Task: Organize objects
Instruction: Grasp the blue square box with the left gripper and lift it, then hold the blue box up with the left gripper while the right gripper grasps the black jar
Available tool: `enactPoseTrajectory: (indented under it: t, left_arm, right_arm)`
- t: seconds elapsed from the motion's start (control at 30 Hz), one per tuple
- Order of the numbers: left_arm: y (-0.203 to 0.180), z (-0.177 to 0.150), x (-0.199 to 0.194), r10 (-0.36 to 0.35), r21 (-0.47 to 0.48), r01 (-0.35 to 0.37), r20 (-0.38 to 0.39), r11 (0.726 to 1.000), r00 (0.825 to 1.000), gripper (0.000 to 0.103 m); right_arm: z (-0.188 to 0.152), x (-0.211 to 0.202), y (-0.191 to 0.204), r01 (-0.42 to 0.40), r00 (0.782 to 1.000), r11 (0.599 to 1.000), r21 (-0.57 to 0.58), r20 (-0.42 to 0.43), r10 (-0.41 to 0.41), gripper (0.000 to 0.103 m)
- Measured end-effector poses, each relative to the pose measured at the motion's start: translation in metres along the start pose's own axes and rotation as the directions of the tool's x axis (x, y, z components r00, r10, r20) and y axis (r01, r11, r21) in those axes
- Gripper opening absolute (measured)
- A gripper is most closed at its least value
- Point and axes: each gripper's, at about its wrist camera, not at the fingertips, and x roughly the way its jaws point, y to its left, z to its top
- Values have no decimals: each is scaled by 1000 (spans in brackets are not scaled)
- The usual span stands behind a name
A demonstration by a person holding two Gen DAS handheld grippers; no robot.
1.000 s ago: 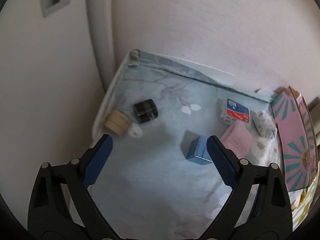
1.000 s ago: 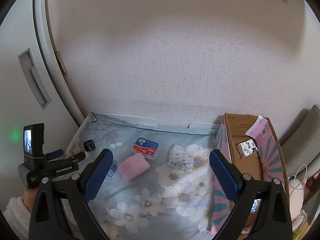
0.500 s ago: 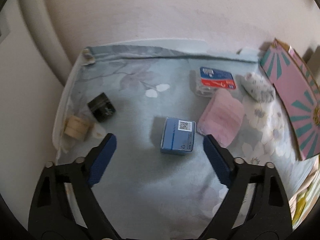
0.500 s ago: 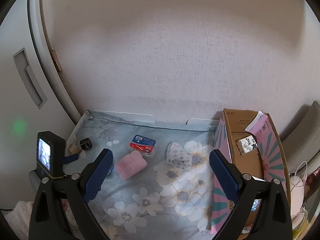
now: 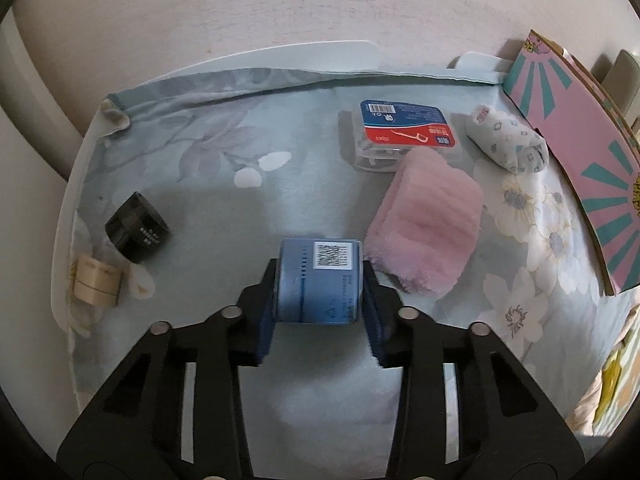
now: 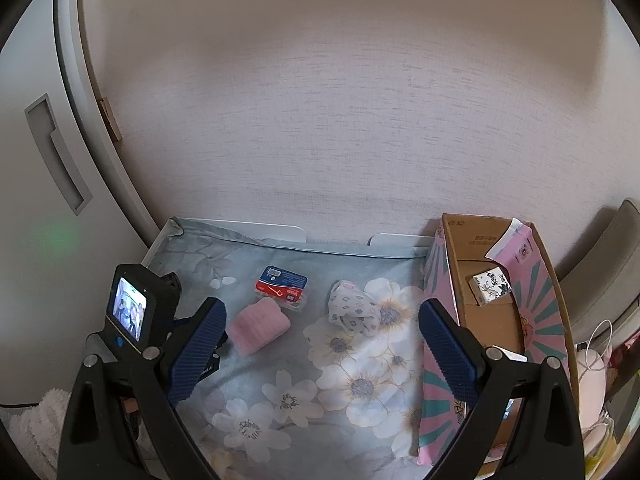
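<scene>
A: Left gripper (image 5: 320, 280) first; jaws closing on the small blue box (image 5: 319, 280), box sits square between the blue pads, both pads look to be touching its sides; box seems to rest on the floral cloth (image 5: 200, 184), not lifted as far as I can tell.

B: Right gripper (image 6: 320, 344)?

A: Spread wide, nothing between the pads; hangs over the cloth, holds nothing.

B: Where's the rest, from the left tool?

A: Pink folded cloth (image 5: 426, 232) just right of the box, nearly touching the right pad; dental floss pick box (image 5: 400, 132) beyond it, further ahead; patterned rolled socks (image 5: 508, 140) ahead and far right; black cylinder (image 5: 138, 232) ahead-left; beige tape roll (image 5: 96, 286) left of the left finger, near the cloth edge.

B: Destination?

A: Guessing the pink cardboard box (image 6: 496, 320), right of the right gripper; open top, one small patterned packet (image 6: 491, 282) already inside.

B: Progress?

A: Early, my read; one item boxed, one being gripped; pink cloth, floss picks, socks, black cylinder and tape roll all loose on the cloth.

B: Next?

A: Probably finish the squeeze, lift, carry right to the cardboard box; box is rigid, should hold fine; watch the pink cloth snagging the right pad.
</scene>
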Motion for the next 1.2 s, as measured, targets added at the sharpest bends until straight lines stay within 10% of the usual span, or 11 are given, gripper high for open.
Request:
enactPoseTrajectory:
  t: [0.63,1.2]
  left_arm:
    - [8,6,-98,-3,-34,9,170,999,985,31]
    - [0,-12,-266,74,-121,-23,437,992,897,31]
  right_arm:
    - [1,-18,-5,-26,999,1000,-2,46,26,96]
    - [7,-49,9,-88,987,993,-75,130,97,96]
